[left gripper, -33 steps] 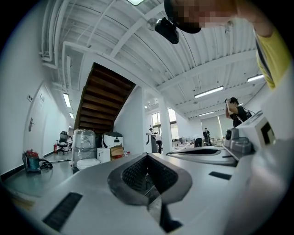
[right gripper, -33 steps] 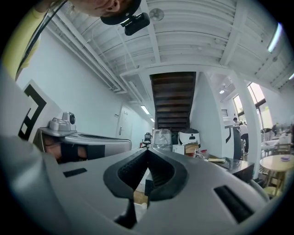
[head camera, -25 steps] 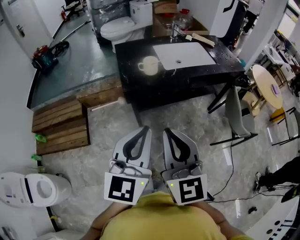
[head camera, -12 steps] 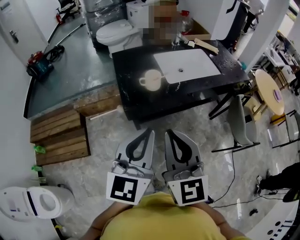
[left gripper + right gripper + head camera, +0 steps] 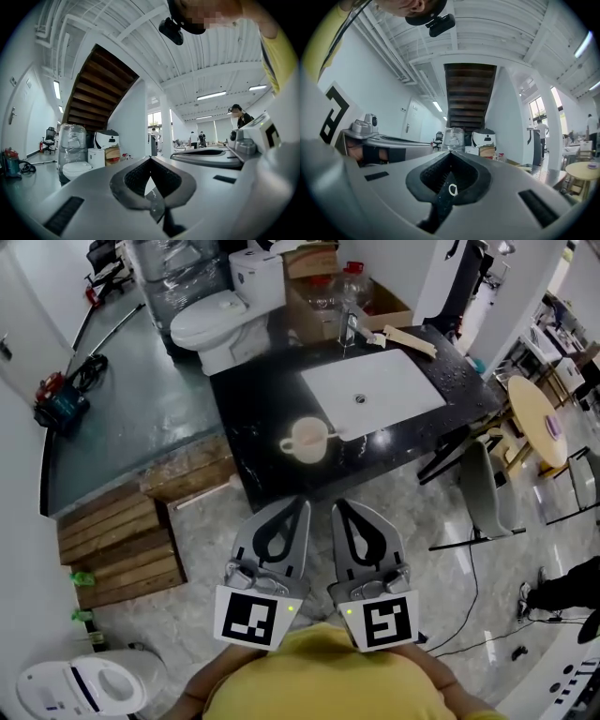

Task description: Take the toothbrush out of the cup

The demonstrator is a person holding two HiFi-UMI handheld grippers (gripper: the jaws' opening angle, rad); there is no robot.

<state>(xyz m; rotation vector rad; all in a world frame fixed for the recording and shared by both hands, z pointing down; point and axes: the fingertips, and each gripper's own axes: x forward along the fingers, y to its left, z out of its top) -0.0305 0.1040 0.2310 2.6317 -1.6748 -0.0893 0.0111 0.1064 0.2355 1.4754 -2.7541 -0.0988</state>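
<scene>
One cup (image 5: 307, 440) stands on the counter (image 5: 251, 395). Well short of the cup are two tools, the left tool (image 5: 295, 508) and the right tool (image 5: 339, 510), both with jaws closed and empty.

This is probably a big open test hall or workshop, not a home bathroom: a black worktop (image 5: 248, 427) with a white sink (image 5: 384, 381) at 12 o'clock, a toilet (image 5: 211, 320) at 11, a second toilet (image 5: 80, 688) at 7, wooden pallets (image 5: 117, 540) at 9, and a staircase (image 5: 98, 93) indoors.

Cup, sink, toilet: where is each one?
cup (image 5: 307, 454), head view, on its front wall.
sink (image 5: 392, 383), head view, on the bare white basin.
toilet (image 5: 208, 311), head view, on the seat lid.
</scene>
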